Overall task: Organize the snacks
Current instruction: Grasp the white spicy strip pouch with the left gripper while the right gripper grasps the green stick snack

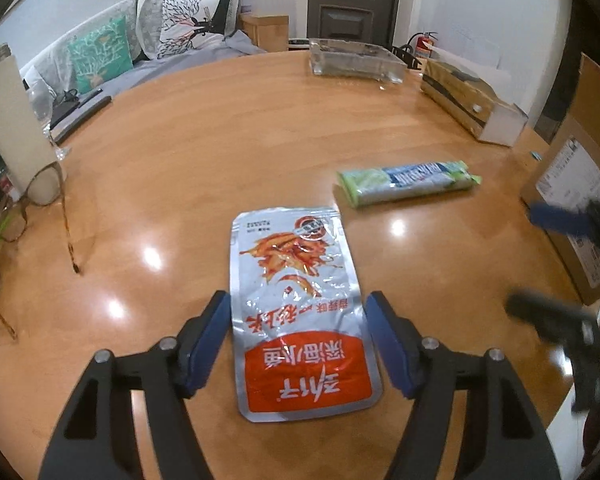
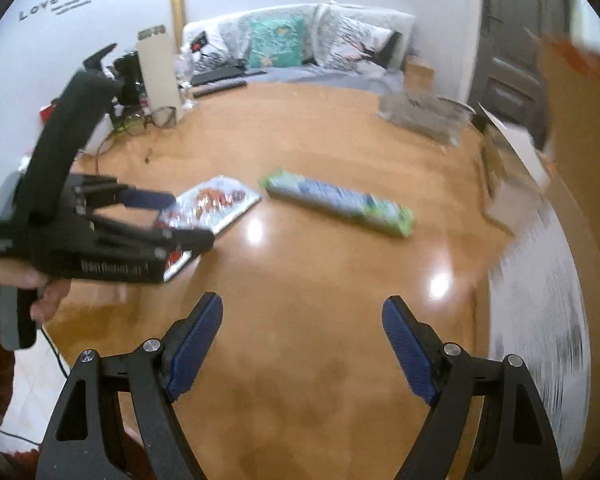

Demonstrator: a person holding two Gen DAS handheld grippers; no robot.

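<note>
A clear, shallow plastic tray (image 1: 356, 60) sits at the far edge of the round, glossy wooden surface (image 1: 204, 152); its contents cannot be made out. To its right lies an open, long cardboard box (image 1: 472, 100) with a dark object inside that is too indistinct to name, and a large brown cardboard carton (image 1: 572, 200) bearing a printed label stands at the right edge.

Near the middle of the surface, a flat silver foil snack pouch (image 1: 300, 292) printed in orange and red lies face up. The left claw (image 1: 296, 332) is poised over it, the blue ribbed pads (image 1: 206, 344) flanking the pouch's sides without pressing on it, so the claw is released though its jaws are closing. In the right wrist view a hand (image 2: 28, 288) grips that tool's handle.

Just beyond the pouch, to its right, rests a long green-and-blue wrapped snack pack (image 1: 408, 184), slim and roughly rectangular, lying on its side and apart from the pouch.

The right claw (image 2: 302, 344) hovers above bare wood at the near edge, jaws spread and empty.

A pair of tortoiseshell glasses (image 1: 28, 216) rests at the left edge, beside a tall cream cylinder (image 1: 8, 120). A sofa (image 1: 148, 44) with patterned cushions lies behind.
</note>
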